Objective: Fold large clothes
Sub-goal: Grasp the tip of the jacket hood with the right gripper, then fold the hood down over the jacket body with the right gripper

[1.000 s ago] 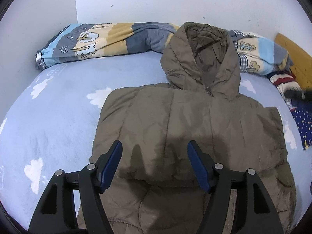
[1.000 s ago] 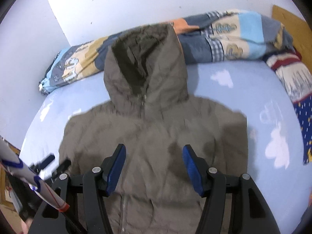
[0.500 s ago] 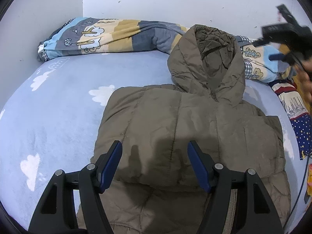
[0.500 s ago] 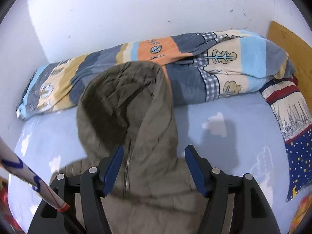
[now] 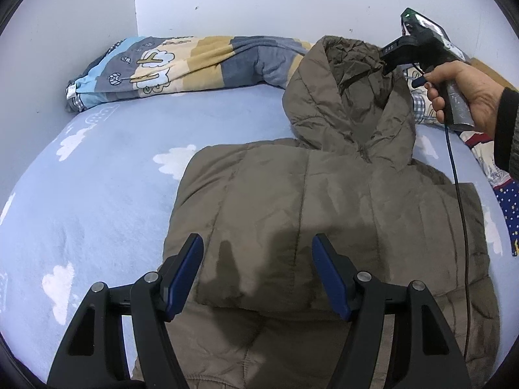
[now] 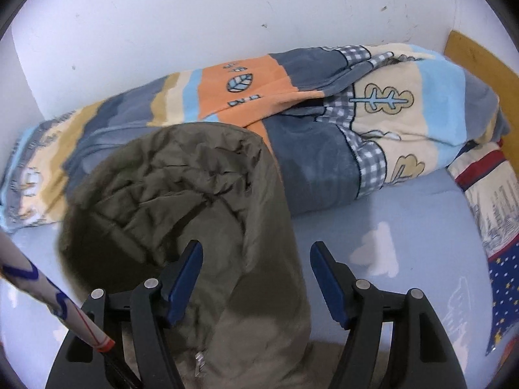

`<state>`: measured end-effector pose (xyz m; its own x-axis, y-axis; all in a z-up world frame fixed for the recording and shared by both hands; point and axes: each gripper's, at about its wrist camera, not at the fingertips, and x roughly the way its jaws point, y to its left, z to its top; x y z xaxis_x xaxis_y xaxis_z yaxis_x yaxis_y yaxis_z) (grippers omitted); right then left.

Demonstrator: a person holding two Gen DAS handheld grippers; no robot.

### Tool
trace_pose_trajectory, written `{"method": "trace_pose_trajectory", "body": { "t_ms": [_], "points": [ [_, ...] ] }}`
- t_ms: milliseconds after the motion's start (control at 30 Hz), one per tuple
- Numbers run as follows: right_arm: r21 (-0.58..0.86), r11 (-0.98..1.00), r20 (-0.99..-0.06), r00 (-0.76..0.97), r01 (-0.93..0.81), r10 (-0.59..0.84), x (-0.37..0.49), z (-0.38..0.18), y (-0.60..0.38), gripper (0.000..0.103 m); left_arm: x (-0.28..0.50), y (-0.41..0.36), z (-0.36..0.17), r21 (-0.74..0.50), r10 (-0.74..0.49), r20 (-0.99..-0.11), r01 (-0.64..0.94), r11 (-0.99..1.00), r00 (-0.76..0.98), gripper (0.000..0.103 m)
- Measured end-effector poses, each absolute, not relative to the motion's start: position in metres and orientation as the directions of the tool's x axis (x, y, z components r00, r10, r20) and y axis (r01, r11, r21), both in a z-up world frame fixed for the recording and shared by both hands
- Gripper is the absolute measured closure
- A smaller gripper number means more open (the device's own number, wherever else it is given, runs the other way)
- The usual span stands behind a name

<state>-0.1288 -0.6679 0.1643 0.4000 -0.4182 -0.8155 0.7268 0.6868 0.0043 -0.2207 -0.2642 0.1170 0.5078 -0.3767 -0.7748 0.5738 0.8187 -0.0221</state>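
Note:
An olive-brown puffy hooded jacket (image 5: 324, 201) lies on the bed's blue cloud-print sheet (image 5: 97, 194), its left side folded in over the body. My left gripper (image 5: 258, 240) hovers open above that folded part, with nothing between its fingers. The right wrist view has my right gripper (image 6: 255, 246) above the hood (image 6: 181, 194). Its jaws are opening, and the hood's right rim lies below the gap, untouched by the pads. In the left wrist view a hand (image 5: 467, 87) holds that gripper over the hood at the upper right.
A rolled patterned blanket (image 6: 324, 113) lies along the white wall behind the hood. More printed fabric (image 6: 496, 214) and a wooden board (image 6: 480, 61) are at the right. A dark cable (image 5: 460, 210) hangs across the jacket. A white marked stick (image 6: 48, 288) crosses the lower left.
The right gripper travelled from over the jacket's body up to the hood, and it and the hand came into the left wrist view. The left gripper stayed put.

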Motion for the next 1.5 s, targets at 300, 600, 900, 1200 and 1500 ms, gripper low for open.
{"method": "trace_pose_trajectory", "body": {
  "t_ms": [300,600,900,1200,1500],
  "points": [
    [-0.019,0.717,-0.769,0.448,0.696,-0.456,-0.173,0.174,-0.645,0.095,-0.223,-0.262,0.123,-0.042,-0.397,-0.768,0.580,0.813,0.501,0.035],
    [0.032,0.804,-0.663,0.615,0.593,-0.427,-0.310,0.226,-0.557,0.095,-0.226,-0.252,0.141,-0.129,-0.475,-0.730,0.583,0.802,0.491,0.035],
    [0.106,0.776,-0.695,0.604,0.621,-0.389,-0.430,0.152,-0.501,0.095,-0.224,-0.235,0.156,-0.192,-0.507,-0.676,0.537,0.821,0.534,0.035],
    [0.033,0.775,-0.796,0.486,0.631,-0.362,-0.416,0.084,-0.520,0.094,-0.231,-0.263,0.139,-0.184,-0.542,-0.691,0.609,0.772,0.478,0.035],
    [0.012,0.797,-0.804,0.479,0.604,-0.352,-0.419,0.094,-0.515,0.068,-0.230,-0.275,0.121,-0.203,-0.540,-0.736,0.628,0.752,0.409,0.035]
  ]
}}
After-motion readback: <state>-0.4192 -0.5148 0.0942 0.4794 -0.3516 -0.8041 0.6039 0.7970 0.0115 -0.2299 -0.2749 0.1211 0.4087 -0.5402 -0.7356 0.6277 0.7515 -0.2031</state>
